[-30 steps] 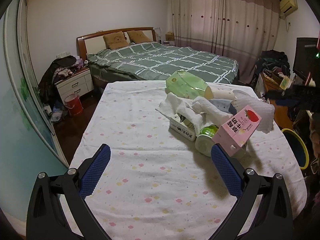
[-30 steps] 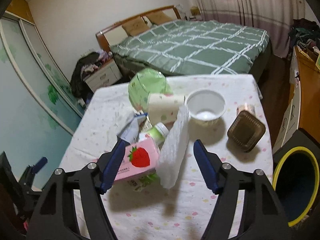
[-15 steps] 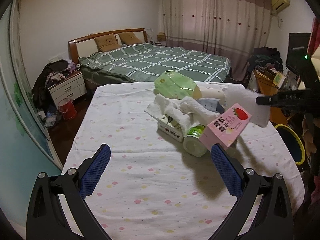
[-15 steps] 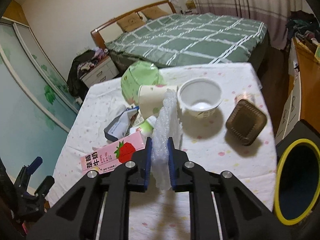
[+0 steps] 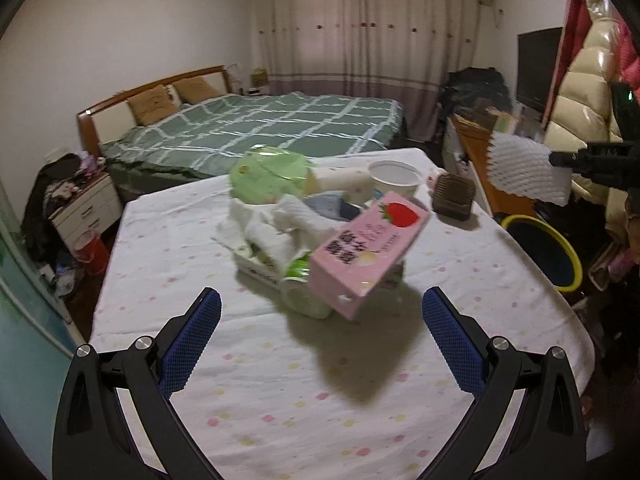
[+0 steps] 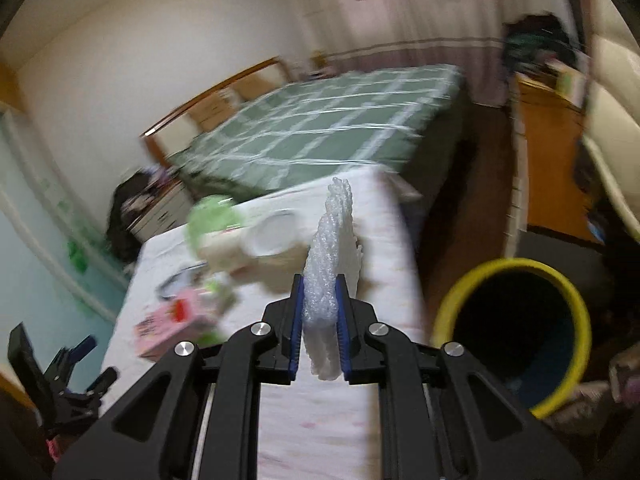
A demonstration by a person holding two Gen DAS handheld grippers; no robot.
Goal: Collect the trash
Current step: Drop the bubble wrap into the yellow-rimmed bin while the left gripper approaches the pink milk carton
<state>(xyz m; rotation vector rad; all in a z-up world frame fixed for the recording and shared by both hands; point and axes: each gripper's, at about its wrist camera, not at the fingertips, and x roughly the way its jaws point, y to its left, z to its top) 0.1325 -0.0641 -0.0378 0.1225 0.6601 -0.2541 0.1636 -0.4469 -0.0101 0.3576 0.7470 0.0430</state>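
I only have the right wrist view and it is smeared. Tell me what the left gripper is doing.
Observer: The left gripper is open and holds nothing. It hangs above the table, aimed at the pile of trash, with the pink carton nearest to it.
Operator: Report anything on the table that the foam sheet hides from me.
Observer: A brown square container sits near the table's far right corner, beside the white cup. The left wrist view also shows the foam sheet, shut in the right gripper, out past the table's right edge, on the side of the yellow-rimmed bin.
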